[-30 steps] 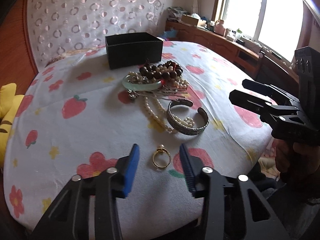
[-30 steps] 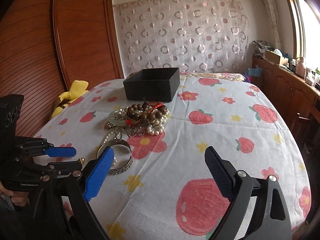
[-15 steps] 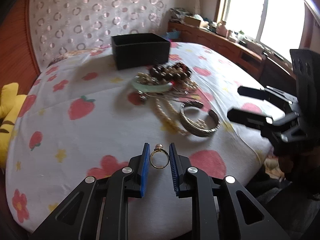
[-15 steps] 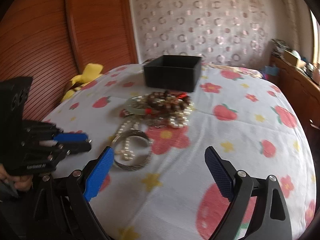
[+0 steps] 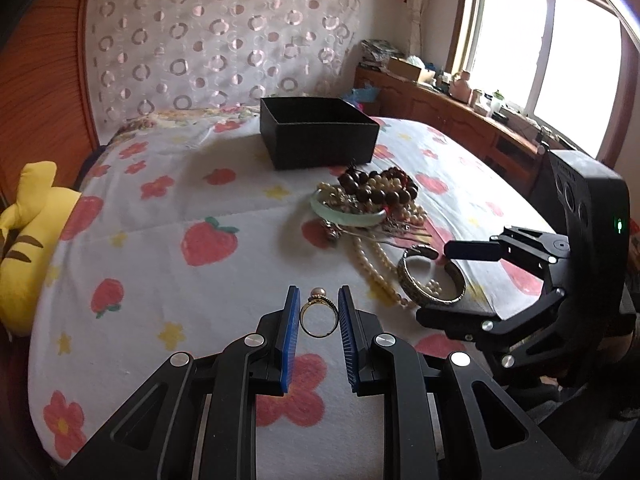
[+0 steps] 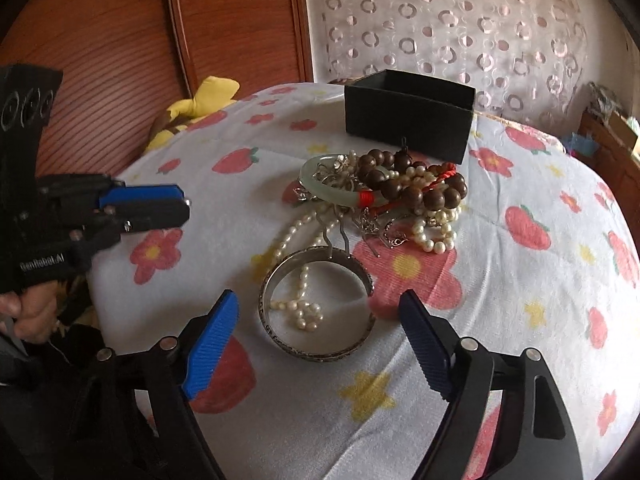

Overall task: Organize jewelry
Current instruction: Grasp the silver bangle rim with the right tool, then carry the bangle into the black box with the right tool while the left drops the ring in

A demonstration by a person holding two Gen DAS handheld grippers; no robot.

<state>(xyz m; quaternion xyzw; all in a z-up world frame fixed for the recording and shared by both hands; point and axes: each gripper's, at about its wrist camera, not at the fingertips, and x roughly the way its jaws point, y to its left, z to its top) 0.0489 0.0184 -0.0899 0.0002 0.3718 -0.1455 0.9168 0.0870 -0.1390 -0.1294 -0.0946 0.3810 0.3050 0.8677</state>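
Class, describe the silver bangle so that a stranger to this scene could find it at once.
Start at the black box on the flowered bedsheet and come forward past the jewelry heap. The silver bangle lies flat just in front, apart from the heap: wide, engraved metal, with a pearl strand inside its ring.

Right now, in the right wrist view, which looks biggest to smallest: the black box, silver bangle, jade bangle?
1. Black box.
2. Silver bangle.
3. Jade bangle.
The silver bangle is nearer the camera, so ranks two and three are unsure.

Beside one open black cardboard box (image 5: 320, 136): one pale green jade bangle (image 6: 332, 192), one engraved silver bangle (image 6: 316, 304), one pearl-topped gold ring (image 5: 319, 312).
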